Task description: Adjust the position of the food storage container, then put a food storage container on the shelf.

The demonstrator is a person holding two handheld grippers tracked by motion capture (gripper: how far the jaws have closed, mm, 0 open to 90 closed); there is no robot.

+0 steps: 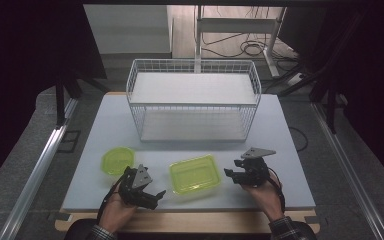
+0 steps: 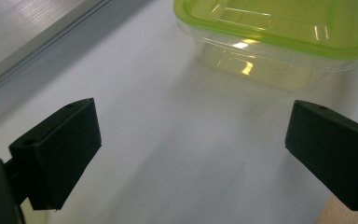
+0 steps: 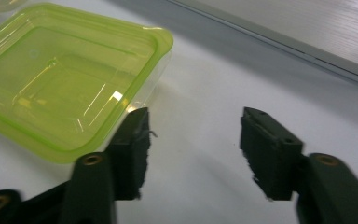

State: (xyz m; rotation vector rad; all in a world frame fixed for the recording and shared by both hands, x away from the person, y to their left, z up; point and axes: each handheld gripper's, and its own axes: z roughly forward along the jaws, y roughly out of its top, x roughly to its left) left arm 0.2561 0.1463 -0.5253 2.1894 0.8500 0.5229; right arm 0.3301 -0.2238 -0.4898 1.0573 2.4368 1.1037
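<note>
Rectangular container (image 1: 195,173) between left gripper (image 1: 152,196) and right gripper (image 1: 234,171); both agape, empty; bare table (image 1: 290,165) around.

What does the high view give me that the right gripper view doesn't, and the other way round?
High view alone: the white wire basket at the back of the table, the round green-lidded container at front left, and both hands, left gripper and right gripper, either side of the rectangular container.
Right gripper view alone: its own jaws up close, open, nothing between them, one jaw next to the container's near corner.
Both: the rectangular container with its green lid on, resting on the table.
</note>
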